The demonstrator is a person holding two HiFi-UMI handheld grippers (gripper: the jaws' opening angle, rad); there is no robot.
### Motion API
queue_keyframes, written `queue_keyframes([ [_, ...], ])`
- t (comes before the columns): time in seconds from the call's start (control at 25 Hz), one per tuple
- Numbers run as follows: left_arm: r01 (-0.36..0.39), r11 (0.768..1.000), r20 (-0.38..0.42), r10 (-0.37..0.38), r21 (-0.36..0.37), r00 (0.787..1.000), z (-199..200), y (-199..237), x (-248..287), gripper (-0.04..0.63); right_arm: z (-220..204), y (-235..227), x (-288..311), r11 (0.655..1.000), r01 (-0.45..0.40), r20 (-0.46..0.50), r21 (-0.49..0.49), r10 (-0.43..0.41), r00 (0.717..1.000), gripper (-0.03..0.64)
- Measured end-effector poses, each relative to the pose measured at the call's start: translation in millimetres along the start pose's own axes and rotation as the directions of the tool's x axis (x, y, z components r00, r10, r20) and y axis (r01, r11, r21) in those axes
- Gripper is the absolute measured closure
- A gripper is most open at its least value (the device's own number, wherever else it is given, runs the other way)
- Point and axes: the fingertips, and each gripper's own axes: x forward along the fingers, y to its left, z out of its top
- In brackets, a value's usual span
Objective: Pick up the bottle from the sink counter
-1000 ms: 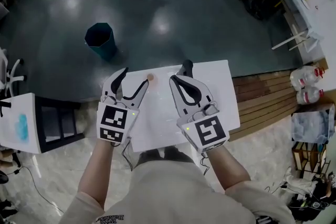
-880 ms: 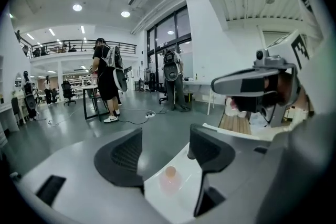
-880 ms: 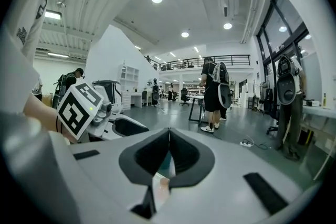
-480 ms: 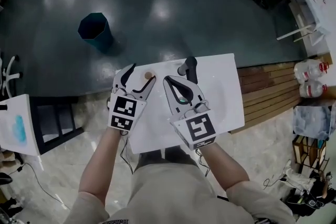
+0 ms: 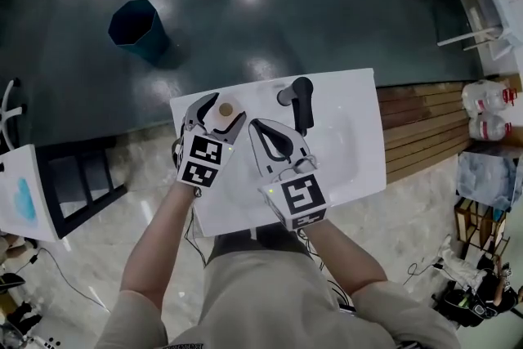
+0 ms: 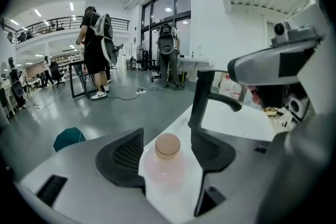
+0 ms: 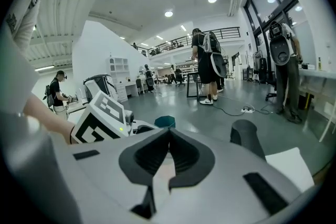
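Note:
A small clear pinkish bottle (image 5: 225, 109) with a tan cap (image 6: 168, 145) stands upright near the far left edge of the white sink counter (image 5: 343, 143). My left gripper (image 5: 219, 111) is open with its jaws on either side of the bottle; the pads (image 6: 127, 153) stand just off its body. In the left gripper view the bottle (image 6: 164, 169) sits centred between the jaws. My right gripper (image 5: 257, 127) hovers over the counter just right of the bottle, shut with nothing in it; in the right gripper view its tips (image 7: 168, 136) meet.
A black faucet (image 5: 298, 98) rises at the counter's far edge, right of the bottle, above the basin (image 5: 347, 123). A teal bin (image 5: 139, 29) stands on the dark floor beyond. A white side table (image 5: 33, 196) is at left, wooden slats (image 5: 417, 127) and water jugs (image 5: 486, 114) at right.
Both grippers have moved forward over the counter. The left gripper has slid around the bottle, which earlier stood beyond its right jaw tip.

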Motion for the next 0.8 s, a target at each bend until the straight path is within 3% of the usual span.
queue_keyframes([
  [0.24,0.005,1.0,-0.03,-0.005,-0.002,1.0,-18,-7,14,0.324,-18,-8,6,1.0,0.005,-0.029,0.031,-0.004,1.0,0.62],
  [0.48,-0.065,0.998,-0.028,0.065,-0.009,0.997,-22,2,17,0.422,-29,-7,4,0.999,-0.006,-0.05,0.032,0.008,0.999,0.62],
  [0.6,-0.06,0.998,-0.002,0.059,-0.022,0.998,-19,2,16,0.459,-34,-5,2,0.999,-0.009,-0.059,0.042,0.011,0.998,0.62],
  [0.8,-0.036,0.999,0.002,0.036,-0.012,0.999,-18,3,17,0.466,-38,-4,-3,0.998,-0.012,-0.063,0.054,0.016,0.998,0.62],
])
